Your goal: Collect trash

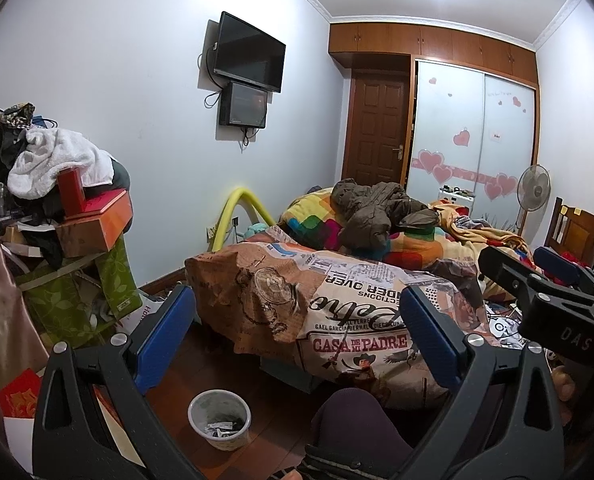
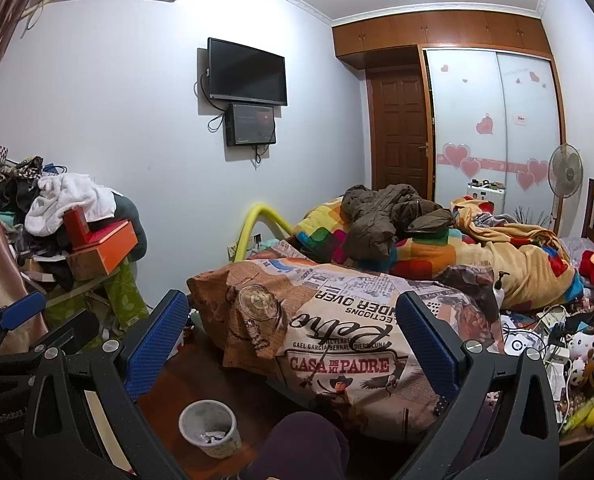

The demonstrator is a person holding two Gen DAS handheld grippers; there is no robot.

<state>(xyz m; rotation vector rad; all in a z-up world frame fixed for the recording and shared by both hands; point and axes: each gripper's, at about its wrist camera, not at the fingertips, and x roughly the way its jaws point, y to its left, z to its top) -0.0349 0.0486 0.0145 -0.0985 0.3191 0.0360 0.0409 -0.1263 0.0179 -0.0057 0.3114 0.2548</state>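
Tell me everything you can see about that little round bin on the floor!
The small round pale grey wastebasket stands upright on the dark wooden floor, just off the corner of the bed with the newspaper-print quilt. It looks like plastic or mesh lined with a thin bag, wider at the rim than the base. Its top is open, and a little crumpled white and dark trash lies at the bottom. Nothing touches it; both grippers are above it, apart from it.
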